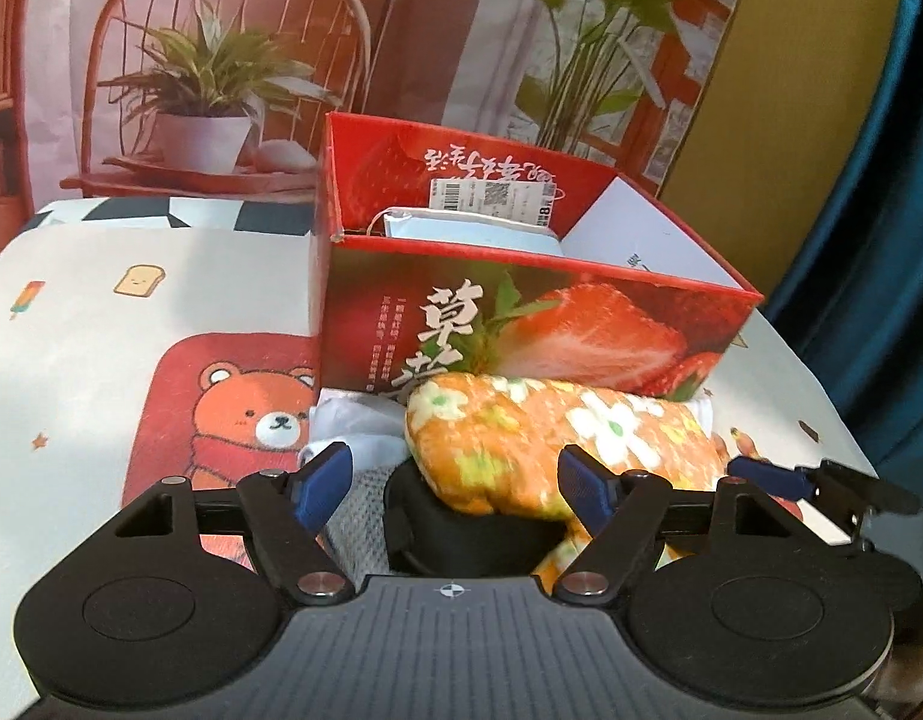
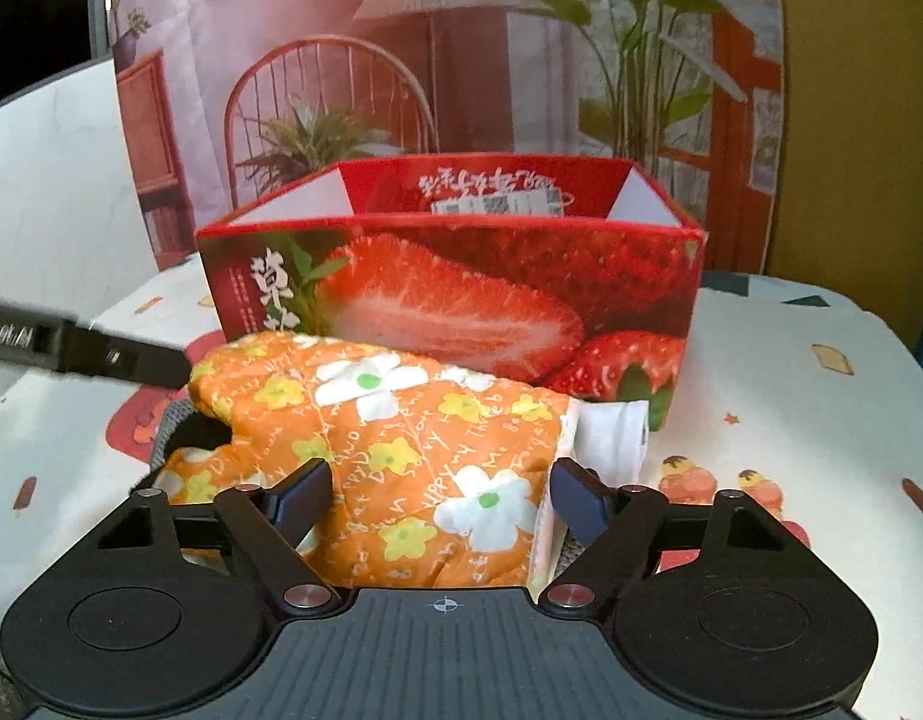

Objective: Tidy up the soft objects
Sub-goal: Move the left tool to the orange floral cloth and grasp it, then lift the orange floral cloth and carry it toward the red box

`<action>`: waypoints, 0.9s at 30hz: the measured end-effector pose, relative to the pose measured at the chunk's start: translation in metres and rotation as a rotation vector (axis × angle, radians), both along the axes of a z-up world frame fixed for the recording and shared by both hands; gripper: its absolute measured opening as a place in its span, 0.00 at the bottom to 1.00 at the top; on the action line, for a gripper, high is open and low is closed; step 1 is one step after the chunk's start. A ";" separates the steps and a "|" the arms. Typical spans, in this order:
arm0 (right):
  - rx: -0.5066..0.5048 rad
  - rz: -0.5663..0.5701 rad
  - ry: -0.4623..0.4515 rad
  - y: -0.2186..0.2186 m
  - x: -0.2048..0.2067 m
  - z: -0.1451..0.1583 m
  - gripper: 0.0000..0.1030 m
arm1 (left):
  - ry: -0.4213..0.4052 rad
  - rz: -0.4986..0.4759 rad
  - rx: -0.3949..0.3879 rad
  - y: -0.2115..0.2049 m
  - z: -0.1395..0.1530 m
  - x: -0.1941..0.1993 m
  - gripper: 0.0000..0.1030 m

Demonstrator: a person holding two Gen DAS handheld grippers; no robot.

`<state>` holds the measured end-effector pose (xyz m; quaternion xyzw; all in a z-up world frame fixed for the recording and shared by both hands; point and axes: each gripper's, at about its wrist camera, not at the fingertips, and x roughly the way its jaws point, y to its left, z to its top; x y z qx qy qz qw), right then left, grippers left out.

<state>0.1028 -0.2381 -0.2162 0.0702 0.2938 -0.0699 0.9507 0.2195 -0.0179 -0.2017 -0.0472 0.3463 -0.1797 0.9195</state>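
An orange oven mitt with white and yellow flowers lies on the table in front of a red strawberry box. My right gripper is open, its jaws on either side of the mitt. My left gripper is open at the mitt's other end, over a black soft item and a grey knitted piece. White cloth lies beside the mitt. The box holds a light blue pack. The right gripper's fingertip shows in the left wrist view.
The table has a cartoon cloth with a bear print. A printed backdrop with a chair and plants stands behind the box. A blue curtain hangs at the right. The left gripper's arm shows at the left of the right wrist view.
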 end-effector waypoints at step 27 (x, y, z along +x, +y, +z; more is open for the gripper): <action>0.076 0.052 0.040 -0.017 0.027 0.006 0.48 | -0.040 -0.082 0.090 -0.024 0.002 0.017 0.16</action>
